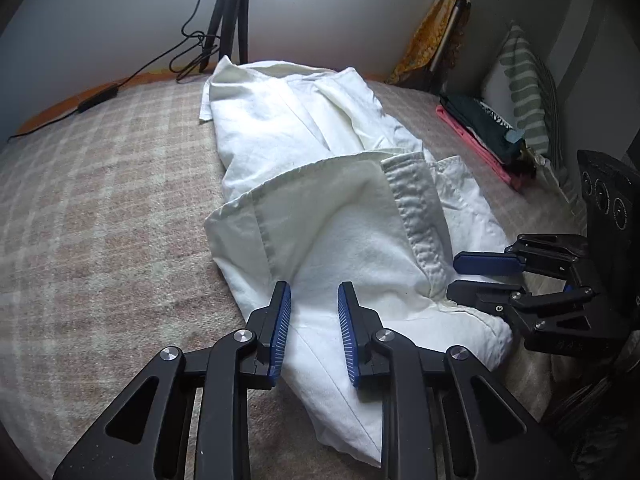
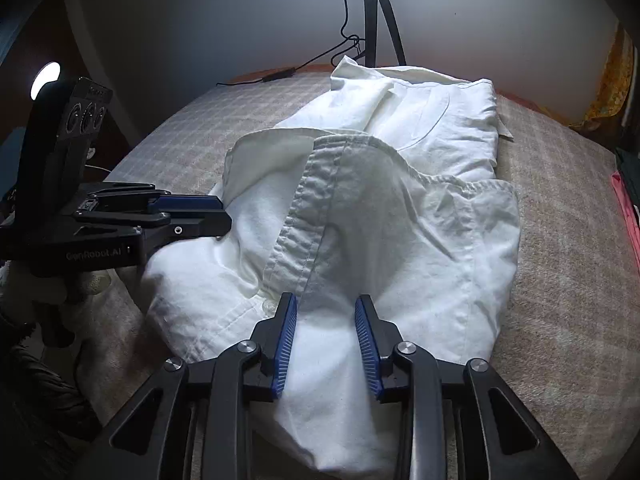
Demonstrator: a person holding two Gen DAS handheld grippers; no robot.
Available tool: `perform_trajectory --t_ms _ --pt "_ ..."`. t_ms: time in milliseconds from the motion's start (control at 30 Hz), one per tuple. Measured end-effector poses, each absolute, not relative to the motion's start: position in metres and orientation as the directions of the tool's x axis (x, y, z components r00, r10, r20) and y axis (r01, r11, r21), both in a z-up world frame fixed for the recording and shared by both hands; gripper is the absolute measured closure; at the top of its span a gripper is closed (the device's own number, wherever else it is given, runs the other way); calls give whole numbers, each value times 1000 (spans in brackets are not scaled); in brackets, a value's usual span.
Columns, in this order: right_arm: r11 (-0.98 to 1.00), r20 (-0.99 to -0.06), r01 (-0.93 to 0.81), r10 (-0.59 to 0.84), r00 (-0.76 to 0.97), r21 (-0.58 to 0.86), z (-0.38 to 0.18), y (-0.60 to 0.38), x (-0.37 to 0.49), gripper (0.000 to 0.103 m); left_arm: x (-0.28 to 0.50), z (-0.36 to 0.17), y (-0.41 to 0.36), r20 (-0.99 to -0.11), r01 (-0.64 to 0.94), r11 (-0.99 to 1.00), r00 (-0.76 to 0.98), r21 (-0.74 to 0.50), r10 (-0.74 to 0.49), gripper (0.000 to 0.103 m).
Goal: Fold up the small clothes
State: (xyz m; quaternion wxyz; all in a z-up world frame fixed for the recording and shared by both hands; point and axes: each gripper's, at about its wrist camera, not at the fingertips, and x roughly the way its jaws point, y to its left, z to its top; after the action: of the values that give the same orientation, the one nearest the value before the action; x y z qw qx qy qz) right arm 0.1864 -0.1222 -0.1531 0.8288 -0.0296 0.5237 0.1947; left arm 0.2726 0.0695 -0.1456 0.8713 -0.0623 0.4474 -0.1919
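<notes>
Checked pink-and-cream bed cover lies bare left of the rumpled white cotton garment. Black tripod and cable behind it; stack of folded dark clothes to its right.

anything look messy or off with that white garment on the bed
Yes: the white garment lies bunched on the checked blanket, not flat. Its stitched band runs askew across the top layer, and one corner sticks out at the far end. No visible damage or stains.
</notes>
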Motion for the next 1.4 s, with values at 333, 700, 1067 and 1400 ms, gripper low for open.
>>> perform_trajectory --t_ms 333,700,1067,1400 --pt "871 -825 -454 390 409 187 -97 -104 147 73 213 -110 59 -704 401 882 551 -247 -448 83" --pt "869 -857 -441 391 336 223 -137 -90 131 73 200 -147 49 -759 412 888 505 -206 -410 83" --pt "891 -785 -353 428 449 284 -87 -134 166 71 216 -98 69 -690 367 904 597 -220 -410 82" --pt "812 -850 -555 414 326 183 -85 -146 137 62 196 -97 45 -737 606 794 518 -42 -435 49"
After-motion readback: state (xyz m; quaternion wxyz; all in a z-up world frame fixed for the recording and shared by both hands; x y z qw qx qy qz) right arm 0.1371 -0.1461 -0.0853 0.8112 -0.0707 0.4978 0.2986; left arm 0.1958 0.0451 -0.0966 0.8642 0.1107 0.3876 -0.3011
